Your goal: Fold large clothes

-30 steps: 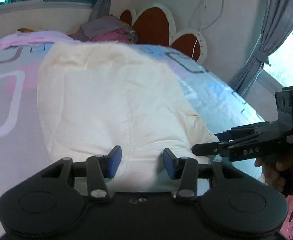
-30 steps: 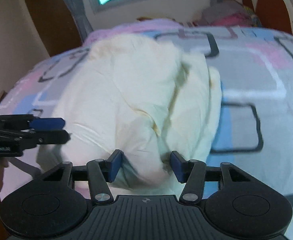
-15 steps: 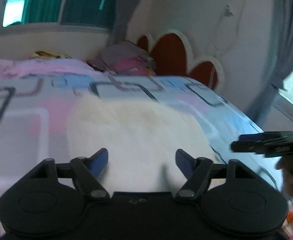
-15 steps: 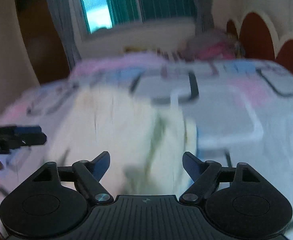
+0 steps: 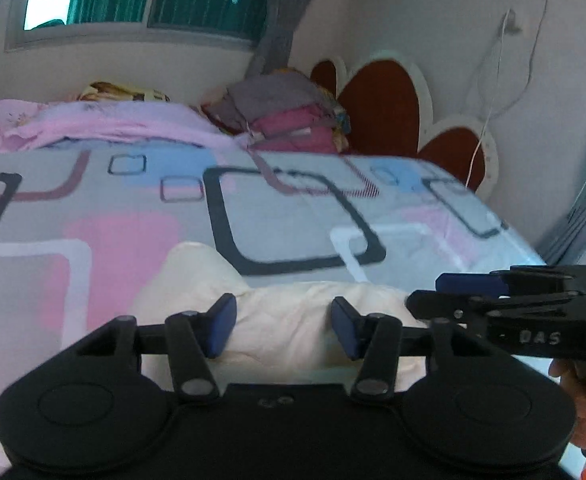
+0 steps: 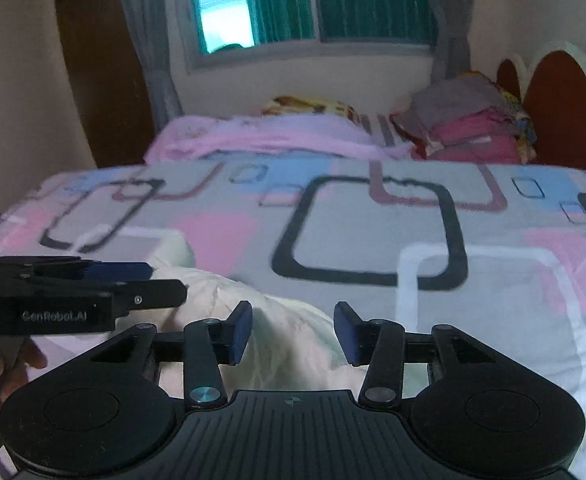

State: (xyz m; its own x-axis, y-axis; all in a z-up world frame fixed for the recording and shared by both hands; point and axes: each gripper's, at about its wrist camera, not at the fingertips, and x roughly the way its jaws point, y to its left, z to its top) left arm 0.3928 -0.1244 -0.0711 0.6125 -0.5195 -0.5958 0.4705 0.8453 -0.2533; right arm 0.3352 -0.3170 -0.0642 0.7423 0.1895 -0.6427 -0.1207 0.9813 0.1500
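A cream garment (image 5: 293, 320) is seen lying bunched on the near part of the bed (image 5: 293, 220), close under both cameras, with one rounded lobe pushed up toward the pink patch of the bedcover. In the left wrist view the left tongs (image 5: 283, 330) are held over this cloth; their blue pads (image 5: 221, 330) stand apart and are closing, cream fabric is seen through the gap between them, but no pad is seen pressing on it. In the right wrist view the right tongs (image 6: 291, 332) are held likewise above the crumpled cloth (image 6: 285, 332), the pads apart and closing, with fabric visible between them and no grip shown. Each pair of tongs is also seen from the side by the other camera: the right tongs (image 5: 445, 292) enter the left view from the right edge, gripped by a hand (image 5: 581, 396), and the left tongs (image 6: 161, 284) enter the right view from the left edge, with fingers (image 6: 13, 364) below them; both tips lie just beside or over the garment's edges. The bedcover is patterned with black, white and maroon rounded squares on grey, pink and blue. At the far side a pink blanket (image 5: 105, 124) is spread, and a pile of folded clothes (image 5: 285, 116) in grey and magenta is stacked beside a red, white-rimmed headboard (image 5: 385, 108). A window with green curtains (image 6: 313, 4) is set in the far wall.
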